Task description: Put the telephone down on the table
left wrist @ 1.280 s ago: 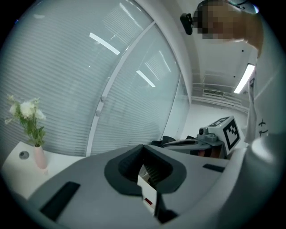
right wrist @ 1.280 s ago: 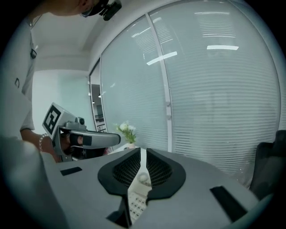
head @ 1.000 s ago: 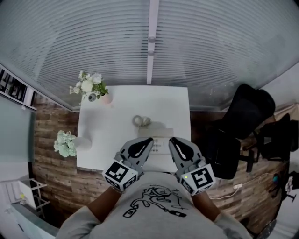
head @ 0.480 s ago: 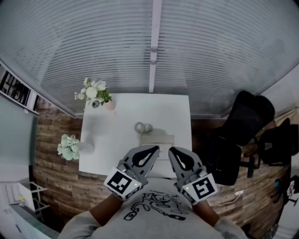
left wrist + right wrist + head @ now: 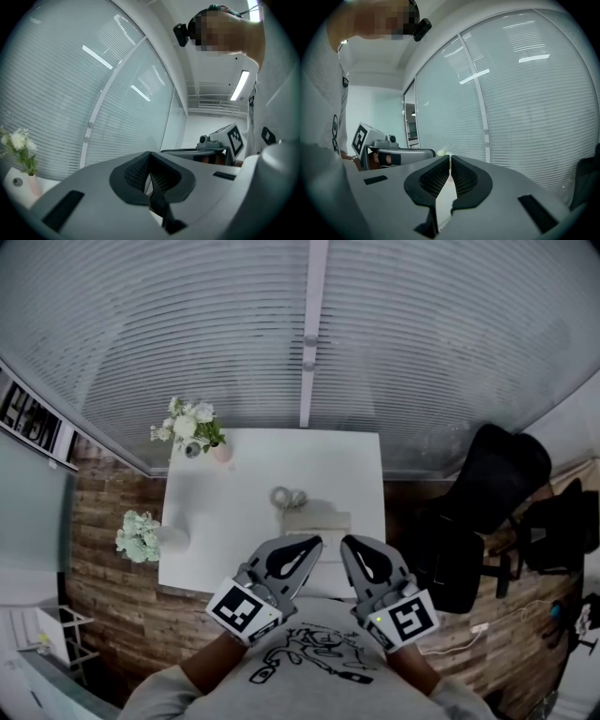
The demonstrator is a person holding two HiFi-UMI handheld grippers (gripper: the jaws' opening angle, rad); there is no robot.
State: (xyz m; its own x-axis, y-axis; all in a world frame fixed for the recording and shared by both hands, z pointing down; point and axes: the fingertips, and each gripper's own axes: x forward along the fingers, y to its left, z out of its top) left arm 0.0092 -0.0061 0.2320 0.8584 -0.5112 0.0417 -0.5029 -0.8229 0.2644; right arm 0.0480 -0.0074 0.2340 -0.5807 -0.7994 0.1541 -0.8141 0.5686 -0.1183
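left gripper [image 5: 150, 165]: jaws closed pad to pad with nothing between them; in the head view it sits low and just left of centre, in front of the person's shirt.
right gripper [image 5: 449, 168]: jaws also closed and empty; in the head view it sits low and just right of centre, beside the other gripper, the two apart.
telephone [image 5: 317, 519]: pale desk set lying on the table just above both gripper tips in the head view; its near edge is hidden behind them and neither gripper holds it.
grey object [image 5: 289, 496]: small and rounded, just above the telephone; what it is cannot be told.
table [image 5: 234, 512]: white, at frame centre.
flowers [image 5: 187, 423]: white blooms in a small vase at the table's upper left corner.
pale green bunch [image 5: 138, 534]: at the table's left edge.
chair [image 5: 487, 488]: black, right of the table.
blinds [image 5: 187, 334]: fill the upper frame.
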